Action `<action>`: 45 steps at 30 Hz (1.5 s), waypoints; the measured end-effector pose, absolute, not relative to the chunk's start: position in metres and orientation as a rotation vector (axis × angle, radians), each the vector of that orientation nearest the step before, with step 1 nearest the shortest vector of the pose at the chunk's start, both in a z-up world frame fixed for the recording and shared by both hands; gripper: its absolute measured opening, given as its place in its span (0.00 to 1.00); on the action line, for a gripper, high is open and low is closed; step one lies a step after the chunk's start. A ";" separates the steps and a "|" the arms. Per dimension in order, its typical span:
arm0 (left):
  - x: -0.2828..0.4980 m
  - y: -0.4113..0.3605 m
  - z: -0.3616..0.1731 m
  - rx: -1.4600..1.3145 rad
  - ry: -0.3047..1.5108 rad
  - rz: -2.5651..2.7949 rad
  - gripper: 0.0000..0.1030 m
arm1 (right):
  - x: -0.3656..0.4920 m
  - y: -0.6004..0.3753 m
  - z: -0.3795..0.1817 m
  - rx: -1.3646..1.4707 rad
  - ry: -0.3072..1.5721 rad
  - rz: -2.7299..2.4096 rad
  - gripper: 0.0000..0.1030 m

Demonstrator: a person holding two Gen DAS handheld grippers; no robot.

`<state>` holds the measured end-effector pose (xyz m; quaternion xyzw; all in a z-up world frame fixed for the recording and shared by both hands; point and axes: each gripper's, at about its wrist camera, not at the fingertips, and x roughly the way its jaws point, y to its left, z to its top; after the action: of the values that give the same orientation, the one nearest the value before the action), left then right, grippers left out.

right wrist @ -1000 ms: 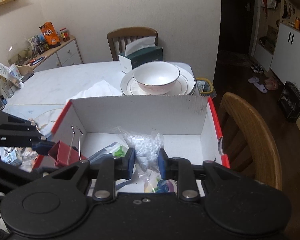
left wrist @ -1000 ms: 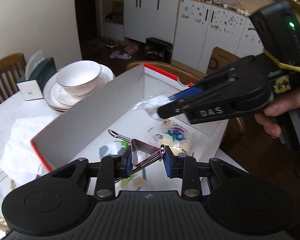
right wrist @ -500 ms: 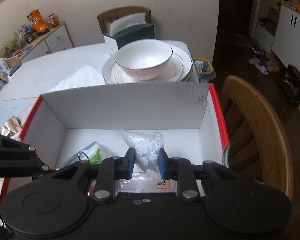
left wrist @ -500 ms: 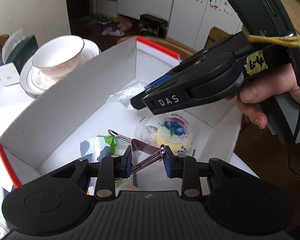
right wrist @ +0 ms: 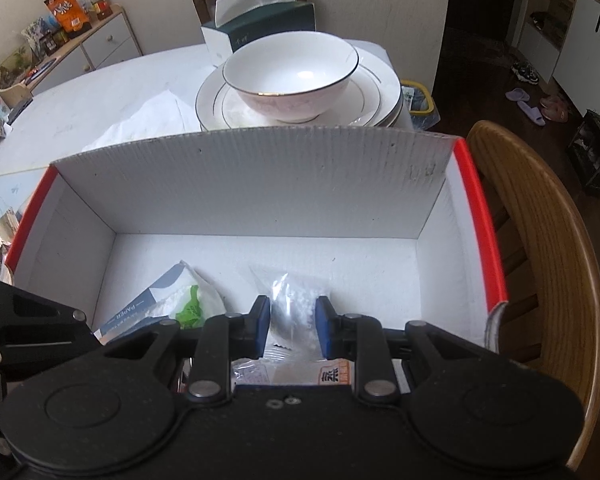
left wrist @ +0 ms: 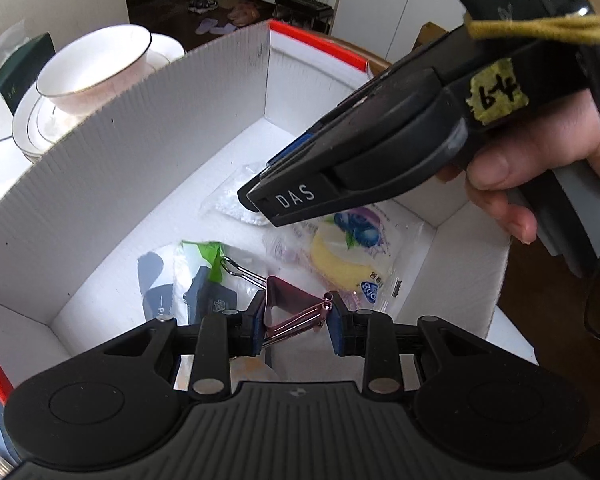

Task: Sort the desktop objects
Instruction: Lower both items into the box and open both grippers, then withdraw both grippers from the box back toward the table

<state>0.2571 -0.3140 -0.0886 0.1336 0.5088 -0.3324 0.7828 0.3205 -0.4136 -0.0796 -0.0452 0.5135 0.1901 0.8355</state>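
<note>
Both grippers poised over the box, ready to drop their loads

The left gripper point(left wrist: 294, 322) clamps a pink binder clip point(left wrist: 290, 304); the right gripper point(right wrist: 292, 326) pinches a clear bag of white beads point(right wrist: 296, 308), seemingly near the white box's point(right wrist: 252, 184) floor. Next: open the jaws, then lift clear.

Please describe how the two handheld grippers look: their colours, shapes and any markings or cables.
Both grippers are black plastic with blue finger pads. The left gripper has a ribbed body and two round discs. The right gripper carries white "DAS" lettering, a handwritten yellow tape label, a yellowish band and a black cable.
</note>
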 end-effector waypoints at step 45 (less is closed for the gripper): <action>0.210 -0.246 -0.021 0.113 0.857 -0.662 0.61 | 0.252 -0.417 -0.024 -0.038 0.979 0.475 0.54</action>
<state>0.2099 -0.2462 -0.0206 0.0537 0.4078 -0.3147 0.8555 0.2524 -0.4175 -0.0240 -0.0179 0.4657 0.2260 0.8554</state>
